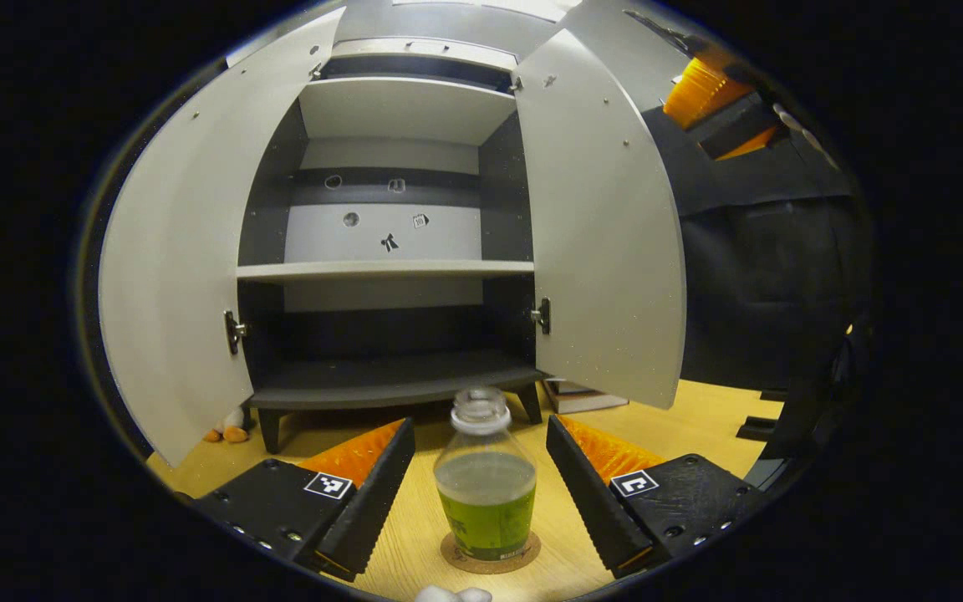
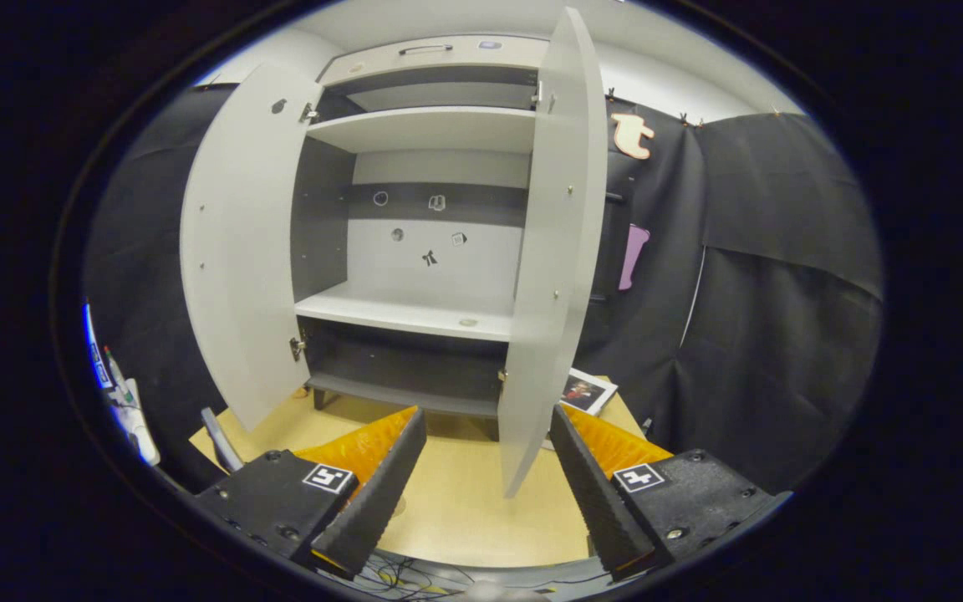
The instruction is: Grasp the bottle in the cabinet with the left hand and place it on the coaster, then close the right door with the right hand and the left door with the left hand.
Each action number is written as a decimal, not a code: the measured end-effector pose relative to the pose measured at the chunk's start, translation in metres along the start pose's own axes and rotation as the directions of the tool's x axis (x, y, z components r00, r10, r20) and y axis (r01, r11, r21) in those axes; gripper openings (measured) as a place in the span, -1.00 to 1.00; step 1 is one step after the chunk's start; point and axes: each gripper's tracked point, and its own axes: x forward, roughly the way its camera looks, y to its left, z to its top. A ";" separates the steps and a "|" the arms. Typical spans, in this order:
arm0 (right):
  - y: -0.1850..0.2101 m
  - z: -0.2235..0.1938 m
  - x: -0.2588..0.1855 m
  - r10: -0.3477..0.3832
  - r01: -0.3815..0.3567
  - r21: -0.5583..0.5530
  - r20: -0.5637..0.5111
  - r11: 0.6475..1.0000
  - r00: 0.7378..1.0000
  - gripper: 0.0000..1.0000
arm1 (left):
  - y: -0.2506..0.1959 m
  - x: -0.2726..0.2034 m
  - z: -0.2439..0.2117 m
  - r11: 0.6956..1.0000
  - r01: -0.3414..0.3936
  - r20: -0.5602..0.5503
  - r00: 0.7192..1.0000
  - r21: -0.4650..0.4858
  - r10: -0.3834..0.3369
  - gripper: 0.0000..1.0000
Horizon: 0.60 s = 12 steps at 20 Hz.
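Nearest item: bottle (image 1: 486, 481), upright on the coaster (image 1: 490, 553) in front of the cabinet (image 1: 389, 267), between my left claw's (image 1: 477, 493) spread fingers, which I judge clear of it; a careless withdrawal could tip it. Beyond: my right claw (image 2: 486, 493), spread and empty, facing the right door's (image 2: 544, 251) edge. A hard push could slam the door and shake the cabinet; left door (image 2: 239, 242) open.

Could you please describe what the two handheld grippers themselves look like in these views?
Both look alike. The left gripper has two black, wedge-shaped fingers with ribbed inner faces, orange panels behind them, and black bodies with visible screws. Each side carries a small square black-and-white marker. The right gripper shows the same black fingers, orange panels and square markers.
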 end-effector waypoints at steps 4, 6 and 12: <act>0.018 0.020 0.003 0.054 -0.054 0.005 0.054 0.999 0.997 0.96 | 0.018 -0.015 0.077 0.996 -0.083 0.038 0.996 -0.026 0.084 0.92; 0.028 0.034 0.003 0.083 -0.082 -0.007 0.100 0.997 0.992 0.96 | 0.027 -0.029 0.114 0.989 -0.115 0.046 0.992 -0.098 0.120 0.93; 0.061 0.066 0.004 0.172 -0.174 -0.004 0.187 0.985 0.967 0.96 | 0.088 -0.084 0.206 0.961 -0.262 0.044 0.963 -0.084 0.266 0.93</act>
